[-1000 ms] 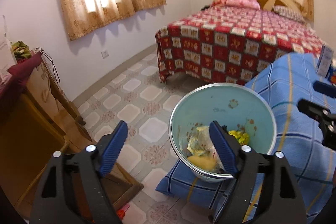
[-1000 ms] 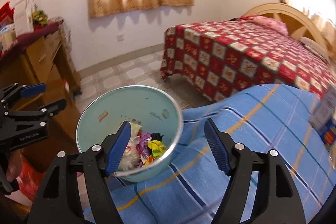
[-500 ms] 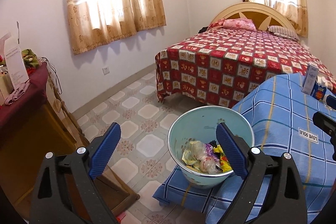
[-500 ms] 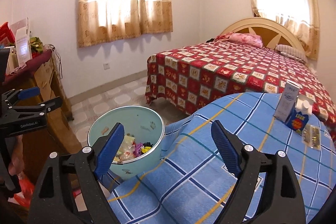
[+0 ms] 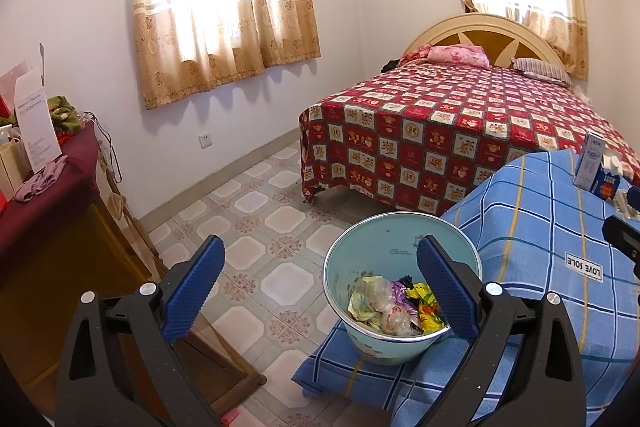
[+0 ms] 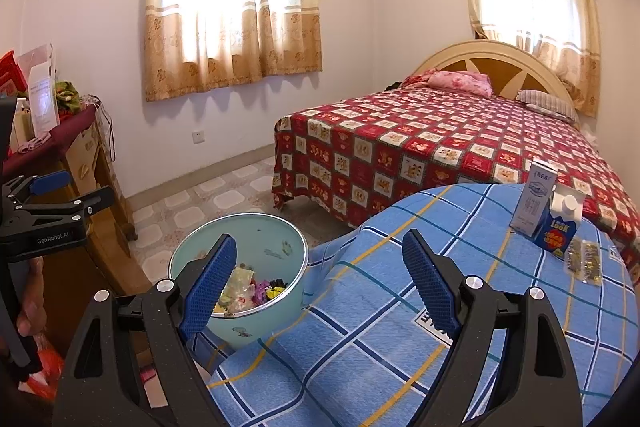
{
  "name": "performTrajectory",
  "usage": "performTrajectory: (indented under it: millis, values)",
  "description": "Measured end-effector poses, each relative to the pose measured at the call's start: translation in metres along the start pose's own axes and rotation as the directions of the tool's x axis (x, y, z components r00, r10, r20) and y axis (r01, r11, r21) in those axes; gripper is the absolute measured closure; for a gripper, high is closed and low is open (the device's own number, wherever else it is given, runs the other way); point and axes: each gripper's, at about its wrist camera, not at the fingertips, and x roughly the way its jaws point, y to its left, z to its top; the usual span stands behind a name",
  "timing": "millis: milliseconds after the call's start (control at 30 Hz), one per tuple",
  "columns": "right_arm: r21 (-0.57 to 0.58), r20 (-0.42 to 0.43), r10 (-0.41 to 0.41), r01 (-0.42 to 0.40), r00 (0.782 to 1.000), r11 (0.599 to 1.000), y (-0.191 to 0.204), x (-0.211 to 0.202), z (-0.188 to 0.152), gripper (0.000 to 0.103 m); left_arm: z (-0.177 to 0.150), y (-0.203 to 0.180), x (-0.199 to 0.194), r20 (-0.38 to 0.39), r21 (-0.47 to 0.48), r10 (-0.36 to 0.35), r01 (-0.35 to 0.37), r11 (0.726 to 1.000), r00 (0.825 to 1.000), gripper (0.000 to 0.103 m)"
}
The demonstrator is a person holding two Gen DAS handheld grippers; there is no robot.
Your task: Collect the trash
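Observation:
A pale blue bin [image 5: 376, 239] [image 6: 260, 231] stands against a table covered in blue plaid cloth [image 6: 440, 227], with crumpled wrappers [image 5: 392, 307] [image 6: 248, 287] lying inside. My left gripper [image 5: 320, 255] hovers above and in front of the bin. Its jaws are opening and nothing is between them. My right gripper [image 6: 320, 243] is open and empty over the table's near edge, to the right of the bin. On the far right of the cloth stand a white carton [image 6: 538, 199] and a blue carton [image 6: 560, 227], with small clear packets [image 6: 584, 261] beside them.
A bed with a red patterned cover [image 5: 460, 131] fills the back right. A wooden cabinet [image 5: 60, 247] with a maroon cloth and papers stands at the left. Tiled floor [image 5: 260, 219] lies between cabinet, bed and bin. A hand holds the left gripper [image 6: 40, 211].
Both grippers have risen and drawn back from the bin, which now looks smaller and lower. The cartons on the table have come into view. The left jaws have spread wider.

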Motion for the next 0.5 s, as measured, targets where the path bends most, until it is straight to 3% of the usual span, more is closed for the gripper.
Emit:
performTrajectory:
  millis: [500]
  values:
    - [0.012, -0.002, 0.006, -0.006, 1.000, 1.000, 0.0002, -0.0010, -0.0033, 0.017, -0.0010, 0.0019, 0.0001, -0.002, -0.002, 0.003, -0.003, 1.000, 1.000, 0.006]
